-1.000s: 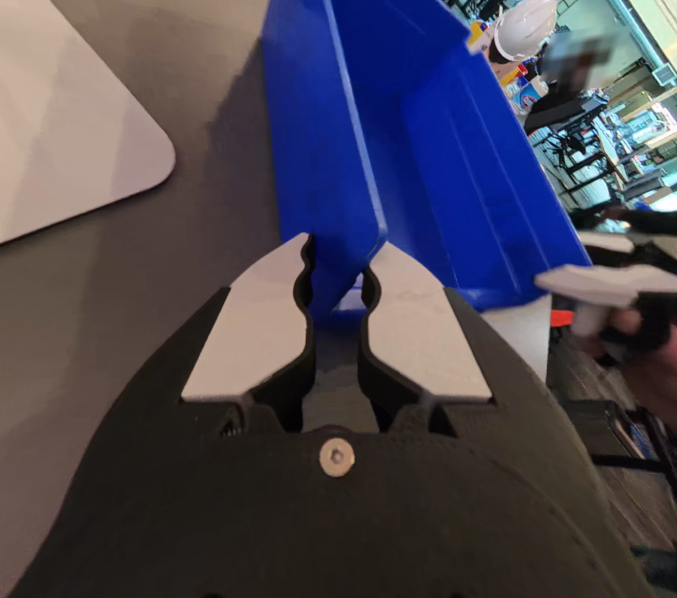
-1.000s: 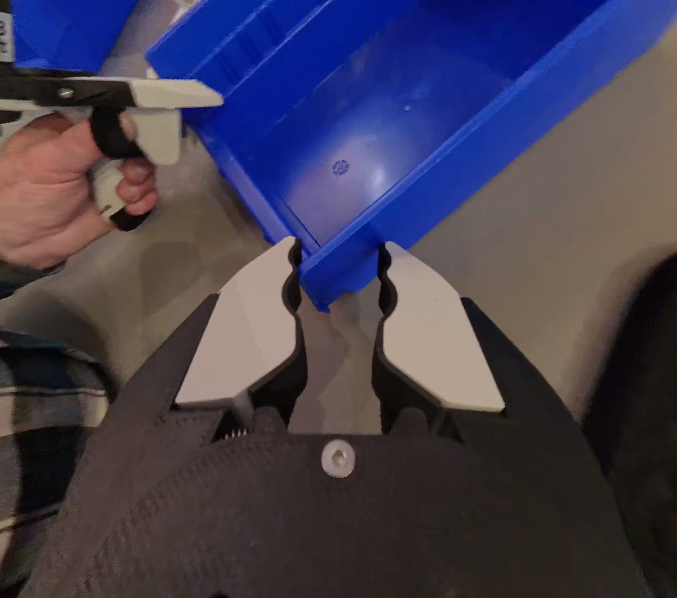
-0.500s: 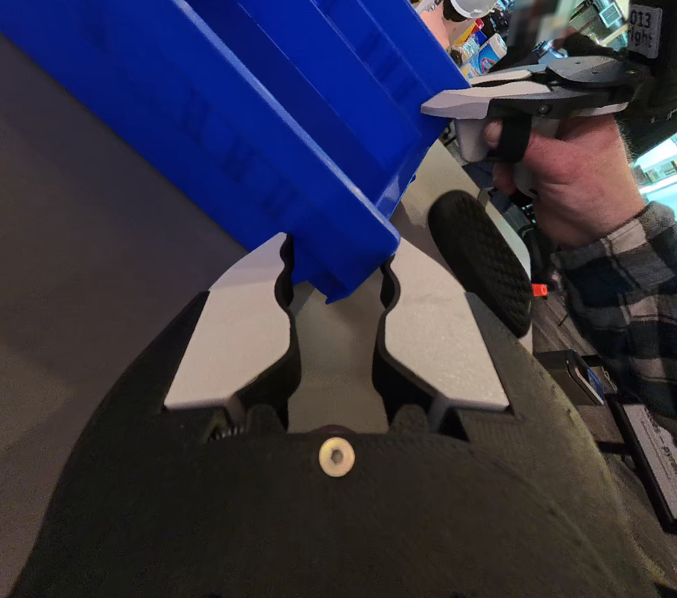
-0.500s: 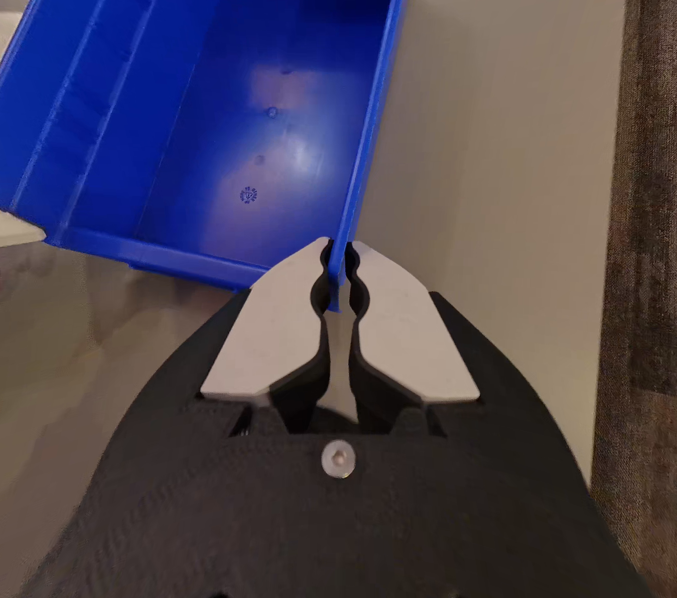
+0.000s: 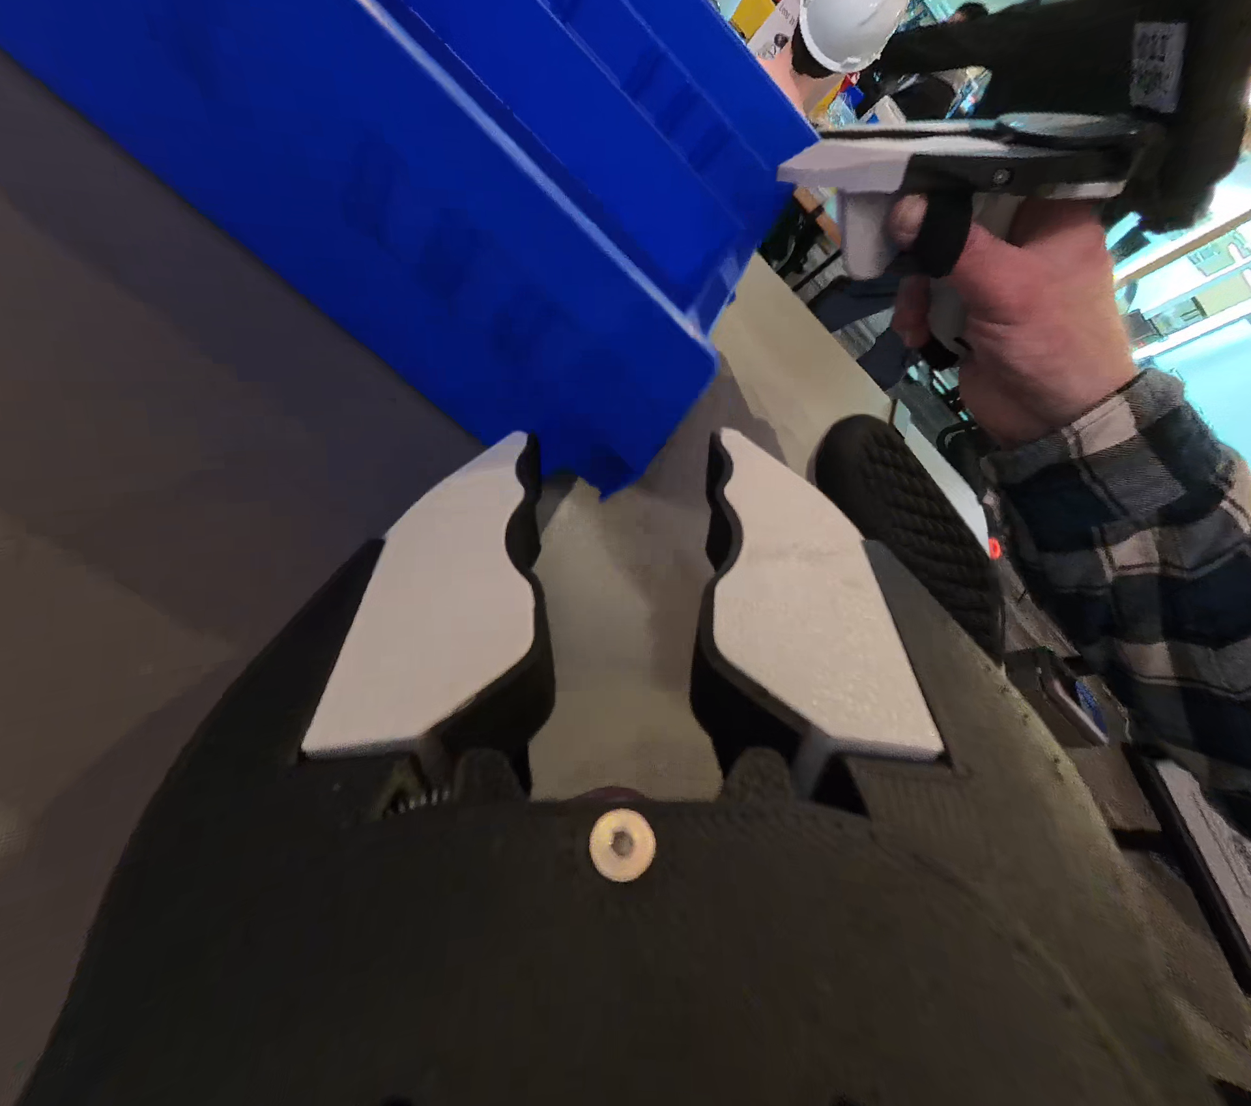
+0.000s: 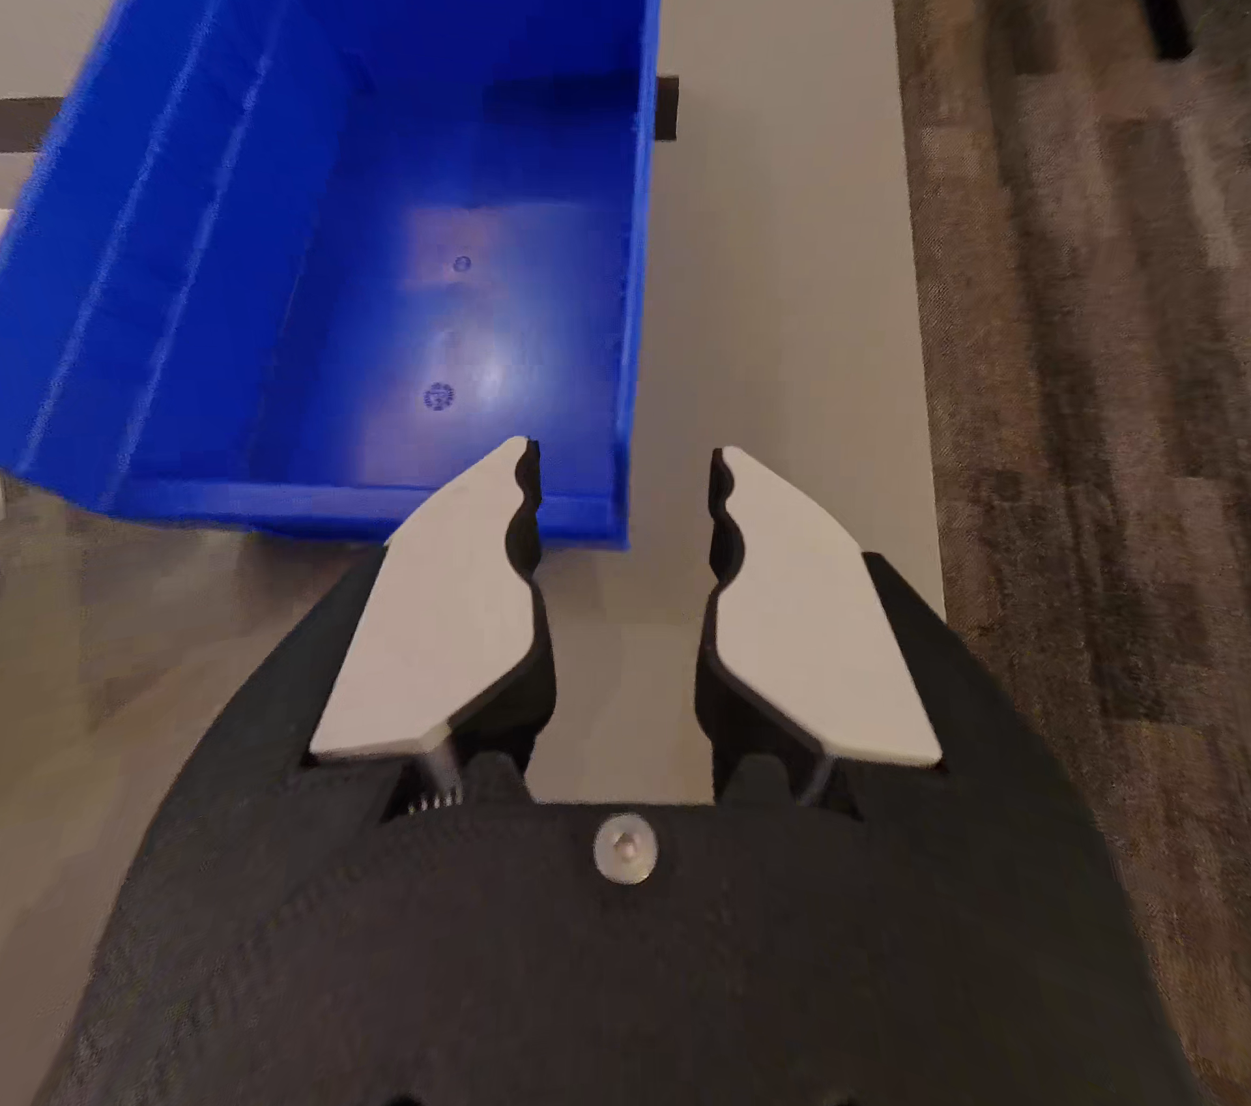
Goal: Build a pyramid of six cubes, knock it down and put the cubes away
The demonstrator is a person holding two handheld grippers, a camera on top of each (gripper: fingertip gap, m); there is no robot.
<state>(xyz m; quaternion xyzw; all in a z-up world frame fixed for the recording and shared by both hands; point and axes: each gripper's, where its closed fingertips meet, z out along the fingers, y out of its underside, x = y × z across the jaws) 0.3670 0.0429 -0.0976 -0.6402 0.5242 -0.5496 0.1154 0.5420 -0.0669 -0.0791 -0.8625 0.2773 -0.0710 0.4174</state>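
Since half a second ago the right gripper (image 6: 623,457) has let go of the blue bin's (image 6: 379,288) right wall; its jaws now stand wide apart, gripping nothing, the bin's near right corner between the fingertips. Left gripper (image 5: 619,454) likewise open and bare, a bin corner just ahead of its left finger (image 5: 433,606). Bin rests on the grey table (image 6: 778,274); its visible interior holds no cubes.
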